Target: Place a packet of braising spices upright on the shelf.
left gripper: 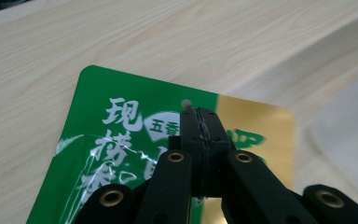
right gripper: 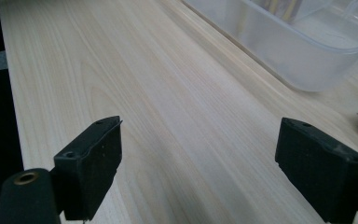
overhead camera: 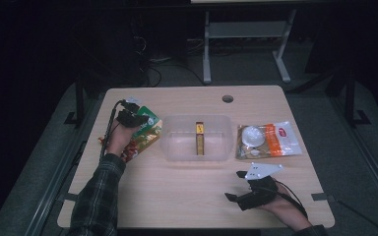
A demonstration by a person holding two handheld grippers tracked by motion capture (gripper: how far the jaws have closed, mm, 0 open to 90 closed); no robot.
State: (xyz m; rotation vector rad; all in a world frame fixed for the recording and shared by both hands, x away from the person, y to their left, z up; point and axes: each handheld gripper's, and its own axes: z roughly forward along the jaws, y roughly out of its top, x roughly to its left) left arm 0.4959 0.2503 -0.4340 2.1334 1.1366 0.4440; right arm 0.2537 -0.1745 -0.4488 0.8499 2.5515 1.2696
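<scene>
The left gripper (overhead camera: 137, 117) sits at the left of the table (overhead camera: 187, 196), over a green packet (overhead camera: 147, 121) that lies on top of a red-and-orange packet (overhead camera: 137, 145). In the left gripper view its jaws are pressed together with no gap, above the green packet (left gripper: 121, 135), whose green and gold face carries white characters. A thin strip seems to run along the seam between the pads, perhaps the packet's edge, but the view is too close to be sure, so whether the packet is actually pinched cannot be told. The person's left hand (overhead camera: 119, 138) and a plaid sleeve (overhead camera: 96, 196) lead in from the near edge.

Just right of the packets stands a clear tub (overhead camera: 177, 147) in the middle of the table, with a narrow yellow-and-brown box (overhead camera: 200, 138) lying inside it. Right of the tub, just beside it, lies a clear bag (overhead camera: 268, 140) with white and orange contents.

The right gripper (overhead camera: 231, 184) rests near the near-right edge of the table, well apart from the packets, with its grey plate (overhead camera: 262, 170) on top. In the right gripper view its jaws stand wide apart with only bare table (right gripper: 177, 121) between them, and the tub (right gripper: 298, 51) shows far right.
</scene>
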